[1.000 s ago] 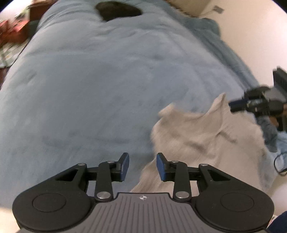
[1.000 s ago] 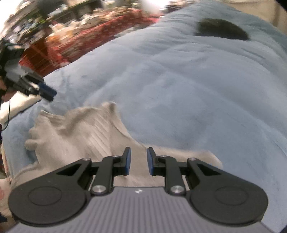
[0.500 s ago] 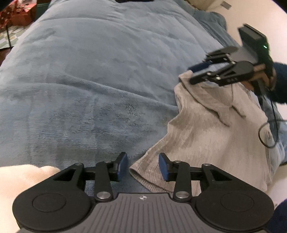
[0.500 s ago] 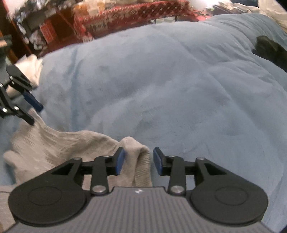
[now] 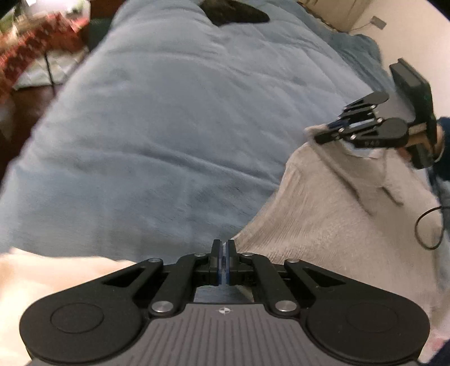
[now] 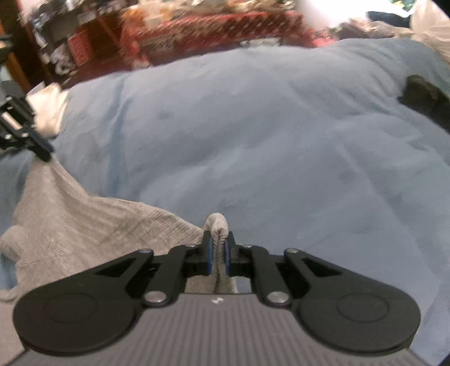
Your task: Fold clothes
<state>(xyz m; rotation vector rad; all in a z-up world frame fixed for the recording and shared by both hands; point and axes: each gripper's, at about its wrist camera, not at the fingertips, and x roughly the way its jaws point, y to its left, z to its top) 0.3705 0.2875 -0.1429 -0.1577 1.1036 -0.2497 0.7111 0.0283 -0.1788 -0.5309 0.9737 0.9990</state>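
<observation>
Garment (image 5: 323, 225): grey ribbed knit, lying on the near right part of the blue blanket (image 5: 174, 135) as your left camera sees it, and stretching between your two tools. One edge is running straight from the left tool up to the right one, so the cloth is being held taut along that line; the rest is sagging onto the bedding below.

Right gripper (image 6: 216, 247): you are pinching a rolled bunch of the garment's corner between its blue pads (image 6: 207, 254), jaws drawn in tight on the fabric, a knob of cloth poking out past the tips. In the left camera the same tool is showing at the far right, tips on a raised corner of the knit.

Left gripper (image 5: 224, 254): its jaws are pressing fully together, pads meeting. The garment's edge is ending right at the tips; whether fabric is actually caught between them, you cannot tell from here. In the right camera its tips (image 6: 42, 149) are sitting at the top of a lifted grey ridge.

Surroundings: a cream cloth (image 5: 50, 273) is lying at the near left, just beside the left tool. A dark item (image 5: 233, 12) is resting at the far end of the blanket. A red patterned cover (image 6: 219, 26) is blurring beyond the bed.
</observation>
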